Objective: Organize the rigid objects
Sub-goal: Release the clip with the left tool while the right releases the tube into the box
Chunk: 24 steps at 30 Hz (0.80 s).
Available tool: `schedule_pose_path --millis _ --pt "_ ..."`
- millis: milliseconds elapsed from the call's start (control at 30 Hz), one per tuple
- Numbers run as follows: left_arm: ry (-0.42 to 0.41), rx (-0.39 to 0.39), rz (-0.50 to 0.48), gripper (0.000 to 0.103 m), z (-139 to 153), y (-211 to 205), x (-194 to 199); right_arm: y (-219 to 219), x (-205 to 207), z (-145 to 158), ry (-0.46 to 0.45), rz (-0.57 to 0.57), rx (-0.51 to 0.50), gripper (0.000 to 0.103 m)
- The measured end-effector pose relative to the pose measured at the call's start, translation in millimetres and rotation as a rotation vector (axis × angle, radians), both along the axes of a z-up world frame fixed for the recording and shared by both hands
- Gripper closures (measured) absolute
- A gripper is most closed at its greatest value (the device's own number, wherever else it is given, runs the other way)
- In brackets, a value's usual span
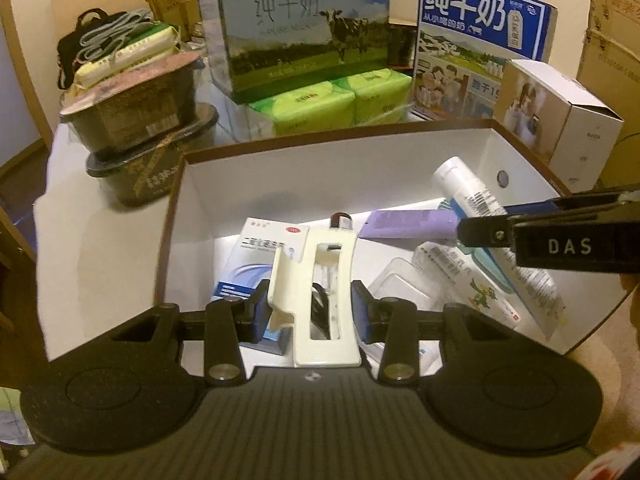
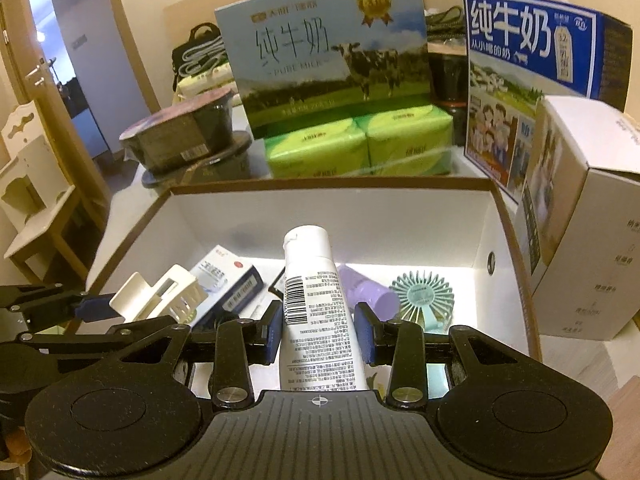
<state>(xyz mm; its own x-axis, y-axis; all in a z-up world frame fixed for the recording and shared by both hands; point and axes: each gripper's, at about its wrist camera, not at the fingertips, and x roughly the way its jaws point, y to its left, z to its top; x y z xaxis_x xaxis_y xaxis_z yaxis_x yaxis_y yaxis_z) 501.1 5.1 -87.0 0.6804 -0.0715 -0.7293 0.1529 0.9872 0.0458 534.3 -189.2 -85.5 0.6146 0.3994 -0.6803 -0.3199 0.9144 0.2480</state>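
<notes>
left claw (image 1: 311, 312) pinching cream plastic hair clip (image 1: 320, 280), right claw (image 2: 320, 332) pinching white squeeze tube with barcode (image 2: 310, 304), both over white cardboard box with brown rim (image 2: 496, 216). could slip sideways, knock small teal fan (image 2: 420, 294) if dropped crooked.

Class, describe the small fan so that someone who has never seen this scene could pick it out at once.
Find the open brown-rimmed box with white inner walls, in front of the milk cartons. The fan lies on the box floor near the right wall, beside a lilac tube. It alone is round and mint green, with a radial slatted grille.
</notes>
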Motion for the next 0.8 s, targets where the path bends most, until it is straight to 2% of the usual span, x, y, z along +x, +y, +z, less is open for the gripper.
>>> schedule_pose_path --millis 267,367,500,667,800 --pt "-0.003 -0.005 0.000 0.060 -0.4 0.4 0.2 2.2 -0.2 -6.0 0.010 -0.007 0.004 0.064" --pt "-0.002 -0.006 0.008 0.054 -0.4 2.8 -0.3 2.4 -0.1 -6.1 0.011 -0.008 0.006 0.064" --pt "-0.011 -0.020 0.017 0.047 1.6 6.3 -3.0 -1.8 -1.2 -0.9 0.006 -0.011 0.064 0.063" --pt "-0.025 -0.038 0.023 0.040 6.1 9.5 -9.3 -3.4 -10.1 8.4 -0.029 -0.012 0.049 0.039" --pt "-0.033 -0.042 0.023 0.039 10.6 10.7 -17.6 -7.9 -21.2 12.2 -0.035 -0.009 0.046 0.034"
